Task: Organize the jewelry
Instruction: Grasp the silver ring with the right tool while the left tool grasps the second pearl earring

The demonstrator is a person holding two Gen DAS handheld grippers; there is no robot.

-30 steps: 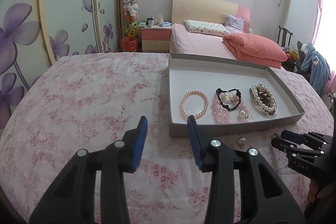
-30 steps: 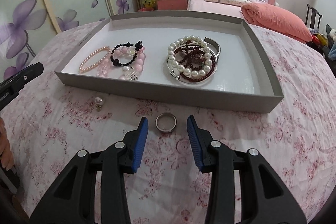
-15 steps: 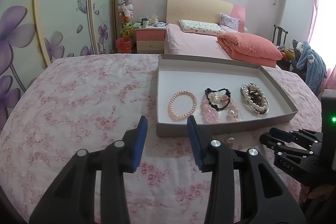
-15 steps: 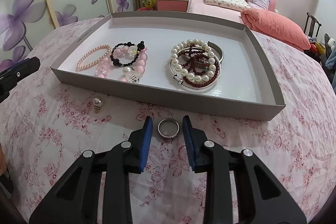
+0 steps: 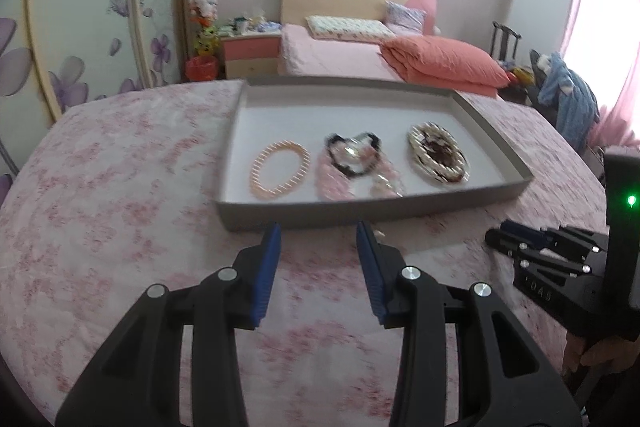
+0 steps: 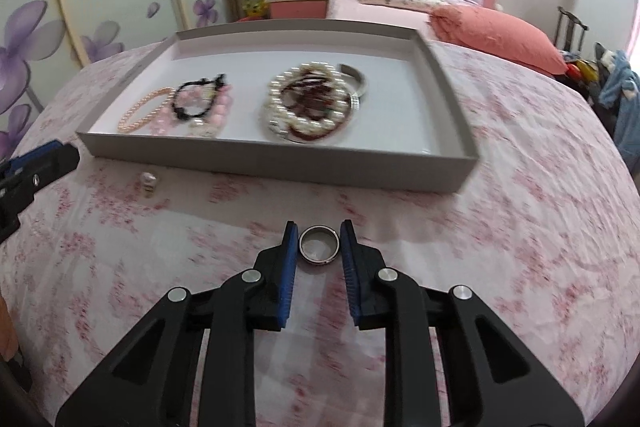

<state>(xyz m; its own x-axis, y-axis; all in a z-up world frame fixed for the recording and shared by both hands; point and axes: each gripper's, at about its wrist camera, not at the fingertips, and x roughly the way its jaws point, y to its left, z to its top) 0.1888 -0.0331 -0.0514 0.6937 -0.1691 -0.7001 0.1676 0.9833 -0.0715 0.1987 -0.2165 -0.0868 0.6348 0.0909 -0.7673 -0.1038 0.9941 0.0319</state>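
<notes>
Our right gripper [image 6: 319,241] has just been closing, its fingers bracketing the ring [image 6: 319,244] flat on the bedspread [image 6: 520,227], not visibly pinching yet. Left gripper [image 5: 318,247] hovers part-open and empty before the tray [image 6: 280,163], likely awaiting the pearl earring [image 6: 149,181].

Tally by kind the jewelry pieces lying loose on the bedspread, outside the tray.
Ring: 1
Pearl earring: 1
Total: 2
</notes>
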